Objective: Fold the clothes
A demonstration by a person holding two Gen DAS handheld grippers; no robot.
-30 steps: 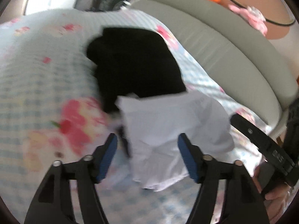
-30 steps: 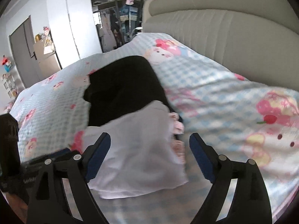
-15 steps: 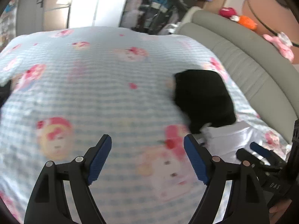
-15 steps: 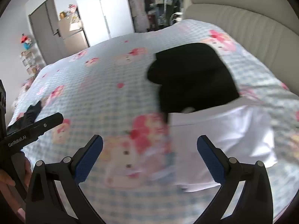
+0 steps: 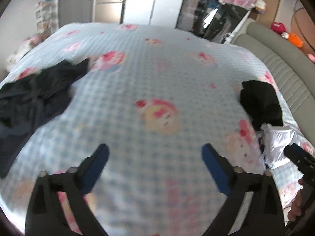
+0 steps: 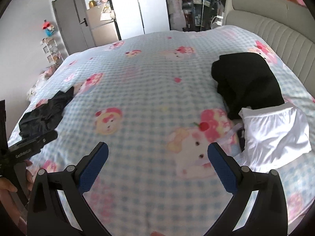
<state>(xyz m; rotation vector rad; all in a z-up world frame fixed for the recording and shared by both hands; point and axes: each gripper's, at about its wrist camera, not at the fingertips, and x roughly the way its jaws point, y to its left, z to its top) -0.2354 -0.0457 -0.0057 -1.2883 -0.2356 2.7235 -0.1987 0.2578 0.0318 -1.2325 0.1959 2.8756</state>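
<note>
Fingers of left gripper (image 5: 155, 158) and right gripper (image 6: 157, 157) spread wide and empty over bed (image 6: 149, 82), dark crumpled garment (image 5: 33, 96) beyond left finger, black fold (image 6: 246, 80) touching white fold (image 6: 275, 135) beyond right finger.

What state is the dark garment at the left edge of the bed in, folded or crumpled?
Crumpled: the dark garment lies in an irregular, wrinkled heap on the bedspread, with no straight folded edges.
</note>
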